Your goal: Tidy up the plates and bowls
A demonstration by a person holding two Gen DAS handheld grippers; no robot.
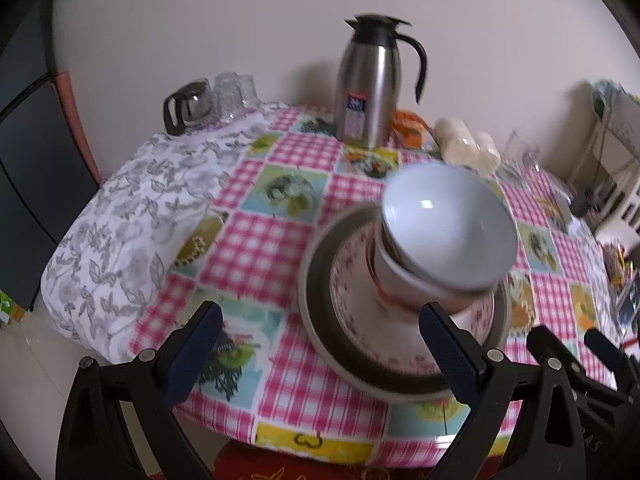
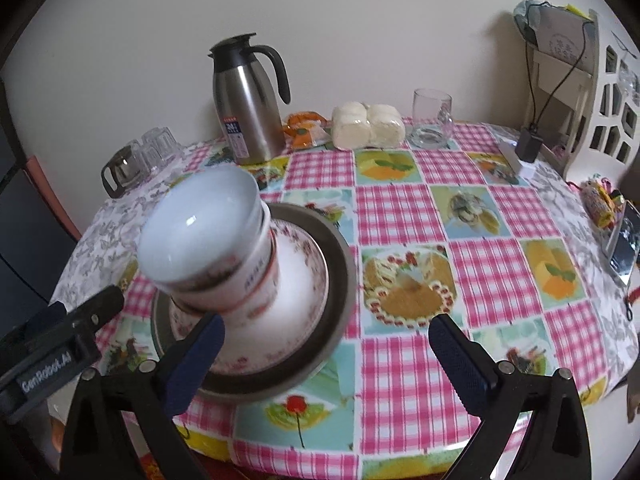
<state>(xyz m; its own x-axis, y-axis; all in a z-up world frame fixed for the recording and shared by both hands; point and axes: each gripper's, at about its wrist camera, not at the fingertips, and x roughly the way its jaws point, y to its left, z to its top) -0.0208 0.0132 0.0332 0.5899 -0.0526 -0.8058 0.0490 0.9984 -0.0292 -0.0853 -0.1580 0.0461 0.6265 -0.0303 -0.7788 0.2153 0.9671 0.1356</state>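
Right then, your counter (image 2: 400,216) wore a pink checked cloth with food pictures. Near its front edge sat the dark-rimmed plate (image 2: 340,280), carrying a floral plate (image 2: 304,280), and on that stood the stacked bowls (image 2: 200,236), the top white one leaning toward the left in the right wrist view. At the far side stood a steel jug (image 2: 248,108), with wrapped buns (image 2: 368,126) and a clear glass (image 2: 432,120) to its right. Your left tongs (image 1: 320,352) were spread wide and held nothing, just near of the plates. Your right tongs (image 2: 326,356) gaped wide too, empty, beside the plates.
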